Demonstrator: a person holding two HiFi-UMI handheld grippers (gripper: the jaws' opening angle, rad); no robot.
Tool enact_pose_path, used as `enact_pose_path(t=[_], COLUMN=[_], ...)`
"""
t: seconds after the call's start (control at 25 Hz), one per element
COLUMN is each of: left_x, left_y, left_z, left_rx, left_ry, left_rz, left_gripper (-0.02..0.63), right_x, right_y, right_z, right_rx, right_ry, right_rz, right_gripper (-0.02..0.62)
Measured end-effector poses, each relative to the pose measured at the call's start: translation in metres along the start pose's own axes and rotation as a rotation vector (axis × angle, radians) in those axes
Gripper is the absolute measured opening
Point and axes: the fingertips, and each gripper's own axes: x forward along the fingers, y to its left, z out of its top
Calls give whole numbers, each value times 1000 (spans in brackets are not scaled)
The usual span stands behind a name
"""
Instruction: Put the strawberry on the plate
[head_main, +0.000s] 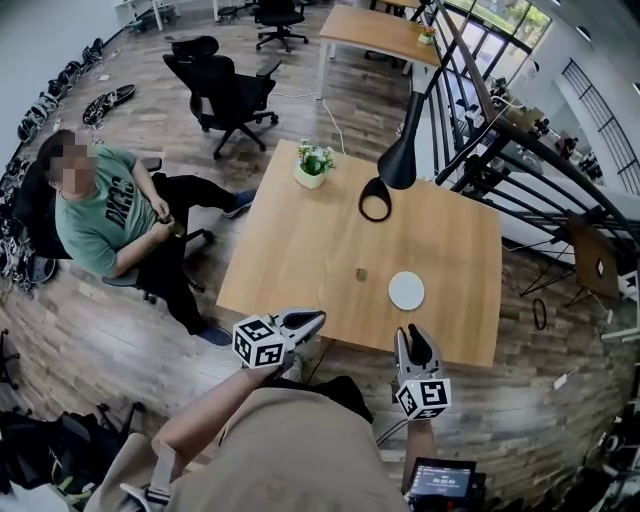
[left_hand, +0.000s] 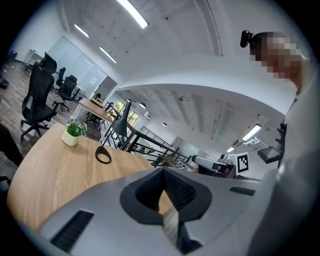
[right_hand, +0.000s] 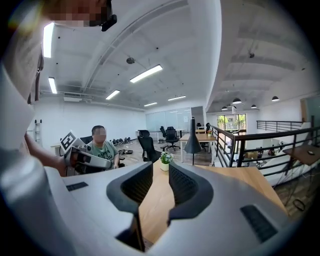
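The strawberry (head_main: 361, 273) is a small dark speck on the wooden table (head_main: 300, 260). It lies just left of the round white plate (head_main: 406, 291) and apart from it. My left gripper (head_main: 318, 318) hovers at the table's near edge, and in its own view its tips (left_hand: 162, 171) meet with nothing between them. My right gripper (head_main: 417, 333) sits at the near edge just below the plate. Its jaws (right_hand: 160, 167) stand slightly apart and bare table shows through the gap. Neither gripper view shows the strawberry or the plate.
A potted plant (head_main: 313, 165) stands at the table's far side, beside a black lamp (head_main: 398, 160) with a ring base (head_main: 375, 200). A person in a green shirt (head_main: 95, 215) sits to the table's left. Office chairs (head_main: 225, 95) stand behind and a railing (head_main: 520, 170) runs on the right.
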Motion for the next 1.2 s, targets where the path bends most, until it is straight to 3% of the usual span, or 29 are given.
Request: enact_pose_path(t=[0.44, 1.04, 1.2], left_x=[24, 117, 106], left_y=[-1, 10, 18], left_z=[14, 34, 36], left_rx=[3, -33, -38], left_ry=[-12, -101, -139], left_rz=[71, 334, 408], left_gripper=[2, 2, 2], right_x=[46, 140, 158], right_y=[-23, -119, -110], right_z=[-18, -49, -60], right_rx=[-71, -227, -249], right_ry=[79, 196, 209], right_rz=[104, 410, 475], right_gripper=[83, 83, 83])
